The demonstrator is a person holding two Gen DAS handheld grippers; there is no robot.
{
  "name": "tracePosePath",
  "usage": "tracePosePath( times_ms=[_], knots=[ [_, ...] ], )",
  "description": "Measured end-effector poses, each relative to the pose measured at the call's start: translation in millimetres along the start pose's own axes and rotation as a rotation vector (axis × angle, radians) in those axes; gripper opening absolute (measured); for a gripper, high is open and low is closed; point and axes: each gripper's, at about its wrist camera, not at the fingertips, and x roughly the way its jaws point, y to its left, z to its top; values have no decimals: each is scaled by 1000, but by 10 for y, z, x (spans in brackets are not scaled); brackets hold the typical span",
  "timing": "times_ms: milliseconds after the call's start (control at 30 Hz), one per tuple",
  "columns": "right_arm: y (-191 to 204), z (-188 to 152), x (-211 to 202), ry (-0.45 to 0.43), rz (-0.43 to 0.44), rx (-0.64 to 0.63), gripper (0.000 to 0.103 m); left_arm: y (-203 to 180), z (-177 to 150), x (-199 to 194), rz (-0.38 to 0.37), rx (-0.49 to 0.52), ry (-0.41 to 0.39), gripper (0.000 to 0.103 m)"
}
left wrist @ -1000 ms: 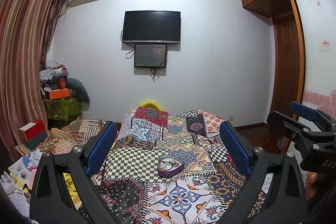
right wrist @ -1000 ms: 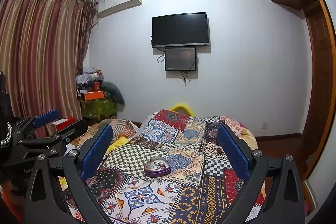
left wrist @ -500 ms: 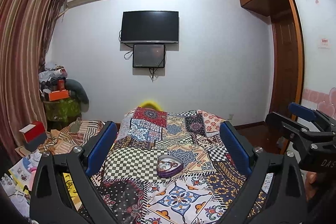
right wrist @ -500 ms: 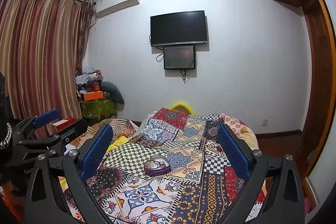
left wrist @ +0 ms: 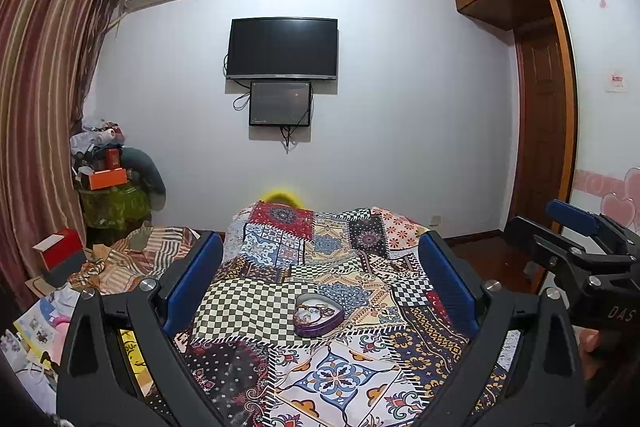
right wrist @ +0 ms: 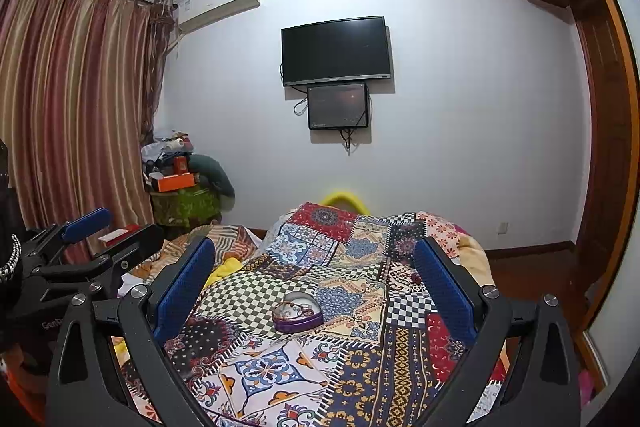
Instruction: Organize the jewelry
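A purple heart-shaped tin (left wrist: 318,315) lies open on the patchwork bedspread (left wrist: 344,371), with tangled jewelry (left wrist: 316,308) inside. It also shows in the right wrist view (right wrist: 297,313). My left gripper (left wrist: 320,255) is open and empty, held above the bed with the tin between and beyond its blue pads (left wrist: 195,275). My right gripper (right wrist: 316,259) is open and empty, likewise short of the tin. Each gripper shows at the edge of the other's view: the right one (left wrist: 576,239) and the left one (right wrist: 86,239).
The bed's right edge drops to a dark wood floor (right wrist: 532,279). Left of the bed lie striped cloth (left wrist: 136,259), a red box (left wrist: 60,251) and papers. A cluttered green stand (left wrist: 116,203) sits by the curtain. A TV (left wrist: 282,49) hangs on the far wall.
Both views have shifted slightly; the tin sits a little lower and nearer between the fingers. Both grippers stay open.
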Motion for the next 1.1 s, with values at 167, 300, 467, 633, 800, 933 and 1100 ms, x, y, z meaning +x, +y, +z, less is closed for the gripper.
tracePosePath(
  times_ms=[167,300,467,633,800,933,1100],
  knots=[
    [-8,3,0,1,0,4,99,-14,0,4,-15,10,6,99],
    [-23,1,-6,-2,-1,7,99,-7,-4,7,-20,14,14,99],
    [-27,1,5,-3,-9,9,99,-20,-12,15,-35,23,22,99],
    [-20,-10,13,2,-16,12,99,-19,-19,12,-38,25,22,99],
    [-43,-8,14,0,-19,23,99,-14,-19,30,-36,21,24,99],
    [-59,-19,36,2,-20,25,99,-8,-21,48,-37,14,24,99],
    [-68,-36,65,9,-21,25,99,14,-39,59,-48,8,27,99]
  ],
)
